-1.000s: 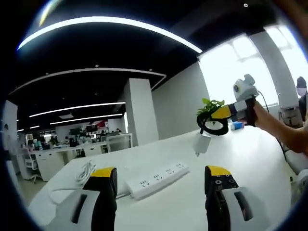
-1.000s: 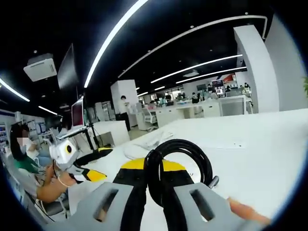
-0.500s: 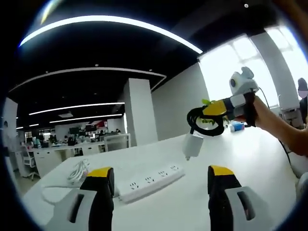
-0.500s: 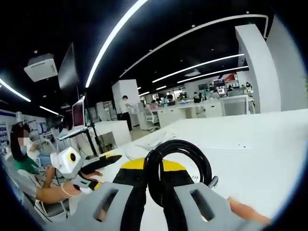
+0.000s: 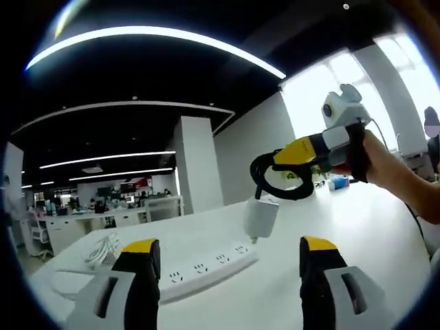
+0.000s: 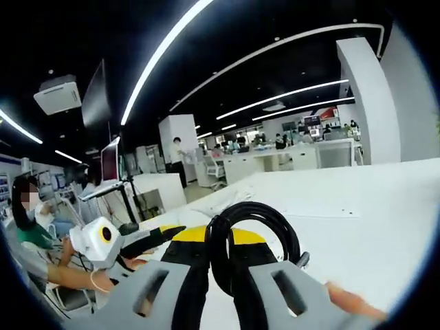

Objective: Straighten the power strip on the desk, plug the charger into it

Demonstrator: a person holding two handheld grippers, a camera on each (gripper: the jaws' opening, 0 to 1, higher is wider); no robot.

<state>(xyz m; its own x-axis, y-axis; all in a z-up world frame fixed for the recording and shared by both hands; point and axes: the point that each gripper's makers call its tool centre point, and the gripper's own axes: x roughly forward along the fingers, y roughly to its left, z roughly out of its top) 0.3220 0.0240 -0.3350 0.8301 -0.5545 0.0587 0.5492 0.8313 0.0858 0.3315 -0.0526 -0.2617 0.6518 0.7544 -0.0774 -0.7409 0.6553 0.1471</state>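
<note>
Left gripper view: left gripper [image 5: 227, 275] jaws are standing apart over the white tabletop [image 5: 357, 227] in an open-plan office; power strip [image 5: 199, 269] is lying between them. Right gripper [image 5: 292, 159] is clamping the cable coil [image 5: 282, 180], charger [image 5: 260, 216] dangling above the strip.

Dark ceiling, window glare, fisheye warping

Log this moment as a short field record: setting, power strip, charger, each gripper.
setting: white desk in an open office
power strip: white power strip lying flat on the desk, sockets up, its white cord coiled at the far end
charger: white charger hanging in the air above the strip, not plugged in
charger cable: black cable coil clamped in the right gripper
left gripper: open, holding nothing, low over the desk by the strip
right gripper: shut on the cable coil, held by a hand
</note>
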